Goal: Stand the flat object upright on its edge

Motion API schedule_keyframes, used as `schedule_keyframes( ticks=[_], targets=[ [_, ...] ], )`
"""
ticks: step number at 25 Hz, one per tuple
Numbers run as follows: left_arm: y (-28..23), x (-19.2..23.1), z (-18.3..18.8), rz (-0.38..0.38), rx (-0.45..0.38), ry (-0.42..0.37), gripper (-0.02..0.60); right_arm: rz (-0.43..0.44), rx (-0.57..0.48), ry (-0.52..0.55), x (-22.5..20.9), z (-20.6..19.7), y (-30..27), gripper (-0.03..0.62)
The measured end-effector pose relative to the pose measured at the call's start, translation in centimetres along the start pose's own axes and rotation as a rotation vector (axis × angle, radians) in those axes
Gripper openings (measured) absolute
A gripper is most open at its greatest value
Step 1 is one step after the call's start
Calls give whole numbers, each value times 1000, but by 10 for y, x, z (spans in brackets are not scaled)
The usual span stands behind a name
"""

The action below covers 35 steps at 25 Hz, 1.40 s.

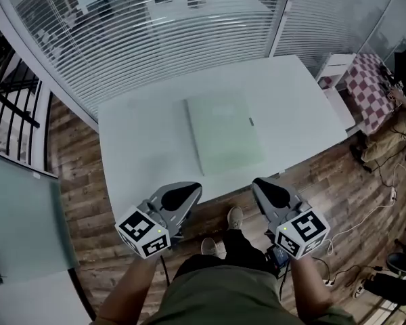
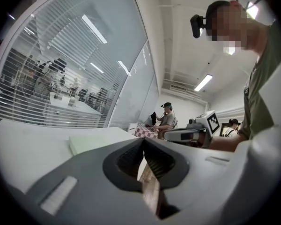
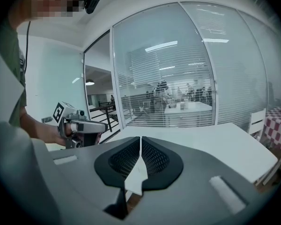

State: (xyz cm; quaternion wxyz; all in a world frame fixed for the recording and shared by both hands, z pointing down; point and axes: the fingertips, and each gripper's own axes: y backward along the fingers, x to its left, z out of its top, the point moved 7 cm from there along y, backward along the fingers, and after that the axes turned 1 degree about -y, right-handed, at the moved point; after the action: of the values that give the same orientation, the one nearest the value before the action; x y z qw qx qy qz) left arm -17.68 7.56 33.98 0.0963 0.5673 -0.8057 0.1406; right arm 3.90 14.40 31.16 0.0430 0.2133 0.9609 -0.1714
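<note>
A flat pale green book-like object [image 1: 224, 135] lies flat in the middle of the white table [image 1: 142, 147]; the left gripper view catches its near edge [image 2: 91, 142]. My left gripper [image 1: 184, 193] hovers just off the table's front edge, left of the object, jaws shut and empty. My right gripper [image 1: 262, 188] hangs level with it on the right, also shut with nothing between its pads. Both stand short of the object and do not touch it. In the left gripper view the tips [image 2: 144, 142] meet; in the right gripper view [image 3: 140, 140] they meet too.
Glass walls with blinds [image 1: 155, 39] close the table's far side. A wooden floor [image 1: 81, 208] runs around it. A checkered table [image 1: 372, 87] with a seated person stands at the right, and cables [image 1: 365, 276] lie on the floor there. A frosted glass panel [image 1: 20, 215] stands at the left.
</note>
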Motion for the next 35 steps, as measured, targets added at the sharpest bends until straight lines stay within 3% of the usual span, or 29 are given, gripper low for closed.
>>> schedule_keyframes(
  ticks=[7, 16, 25, 35],
  targets=[
    [-36, 32, -2, 51, 24, 10, 0, 38, 12, -8, -47, 0, -34, 6],
    [-81, 77, -13, 151, 48, 98, 0, 120, 65, -35, -115, -4, -82, 8],
    [-123, 126, -27, 271, 74, 142, 16, 201, 118, -78, -189, -16, -131, 71],
    [-142, 172, -57, 373, 117, 202, 94, 226, 193, -131, -235, -45, -180, 150]
  ],
)
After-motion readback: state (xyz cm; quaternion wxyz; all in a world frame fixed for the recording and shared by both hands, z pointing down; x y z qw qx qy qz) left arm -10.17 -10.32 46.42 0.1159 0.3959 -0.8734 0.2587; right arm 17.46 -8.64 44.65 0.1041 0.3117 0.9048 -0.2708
